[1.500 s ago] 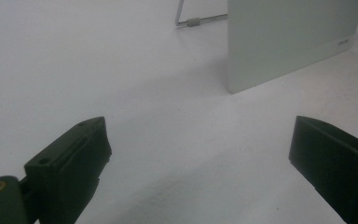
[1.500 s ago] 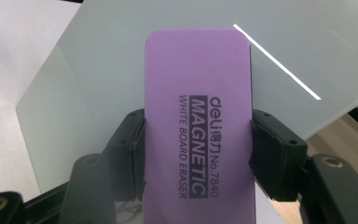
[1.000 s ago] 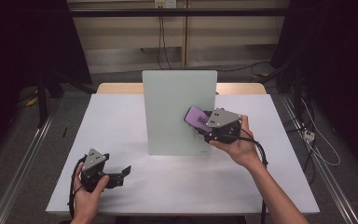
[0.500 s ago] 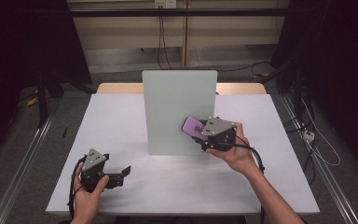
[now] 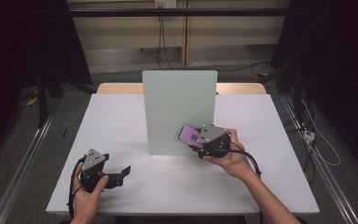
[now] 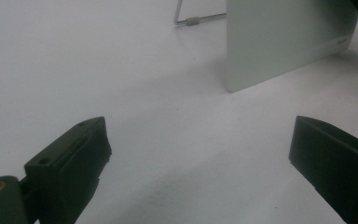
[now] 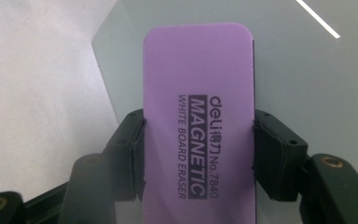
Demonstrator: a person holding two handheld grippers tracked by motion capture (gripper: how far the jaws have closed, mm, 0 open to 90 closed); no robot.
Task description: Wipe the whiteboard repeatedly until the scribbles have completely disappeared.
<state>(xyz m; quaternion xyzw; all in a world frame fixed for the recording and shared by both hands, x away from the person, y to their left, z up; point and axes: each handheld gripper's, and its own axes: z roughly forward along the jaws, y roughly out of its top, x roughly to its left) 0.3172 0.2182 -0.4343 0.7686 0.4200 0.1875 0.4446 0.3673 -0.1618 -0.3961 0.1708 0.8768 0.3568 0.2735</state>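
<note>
1. Right gripper (image 5: 199, 141) has its fingers (image 7: 129, 154) clamped on the long edges of a purple eraser (image 7: 198, 116), held against the lower right of the upright whiteboard (image 5: 177, 109) that stands mid-worktop (image 5: 121, 116).
2. Left gripper (image 5: 121, 173) rests low at the near left of the worktop, fingers (image 6: 70, 163) wide apart with nothing between them (idle, well clear of the board).
3. Risk: the board stands on a thin wire stand (image 6: 193, 20). A hard push with the eraser could slide or tip it backwards, since the left gripper isn't bracing it.
4. Risk: the grip is only on the eraser's narrow sides; if the magnet grabs the board or the angle twists, it could pivot or slip out of the fingers.
5. Readable on the eraser: "deli", "MAGNETIC", "WHITE BOARD ERASER", "No.7840". A small mark on the board's lower corner is too faint to read.
</note>
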